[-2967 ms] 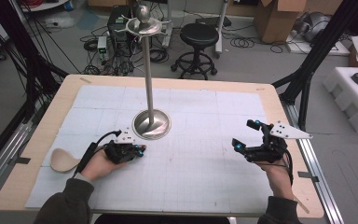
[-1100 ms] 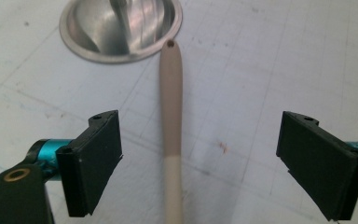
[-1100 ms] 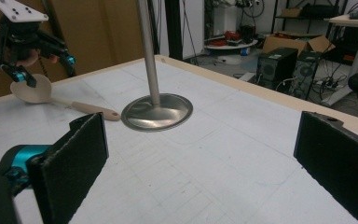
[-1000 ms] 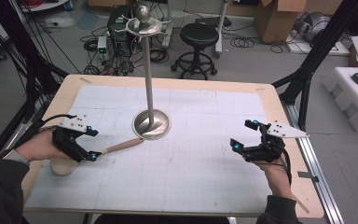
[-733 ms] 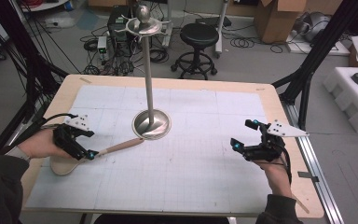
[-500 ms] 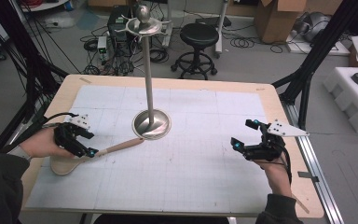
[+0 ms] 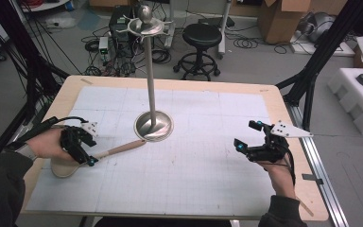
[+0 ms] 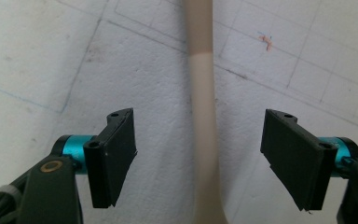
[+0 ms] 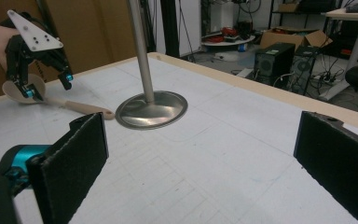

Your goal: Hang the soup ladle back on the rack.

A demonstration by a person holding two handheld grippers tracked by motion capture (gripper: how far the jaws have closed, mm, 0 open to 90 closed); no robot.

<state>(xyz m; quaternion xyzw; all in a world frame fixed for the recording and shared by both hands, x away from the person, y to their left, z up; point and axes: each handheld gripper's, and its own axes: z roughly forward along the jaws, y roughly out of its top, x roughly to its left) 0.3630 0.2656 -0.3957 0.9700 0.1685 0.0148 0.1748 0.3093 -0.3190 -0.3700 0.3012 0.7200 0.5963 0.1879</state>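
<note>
While our left gripper point(image 7: 82, 149) hangs over the wooden spoon point(image 7: 105, 153), we judge the step in hand to be the grasp itself: the jaws have just been closing, yet they stand apart on either side of the handle, and in the left gripper view neither pad point(image 8: 114, 154) touches the pale shaft point(image 8: 204, 140) that runs up between them. The spoon lies flat on the white gridded mat point(image 7: 194, 189) at the left of the table, its bowl toward the table's left edge under our hand and its handle tip pointing at, and lying just beside, the round base of the metal stand point(image 7: 153, 125). That stand rises upright from the middle of the table (a ringed top crowns it).

Our right gripper point(image 7: 253, 142) hovers well apart at the right side, jaws wide and empty; its own view looks across the mat to the stand's base and the spoon beyond.

Next, as we read it, the left jaws need to come together squarely on the handle, centred so the shaft does not roll out, before any lift. Since the tip sits so near the base, a lift should clear the stand.
</note>
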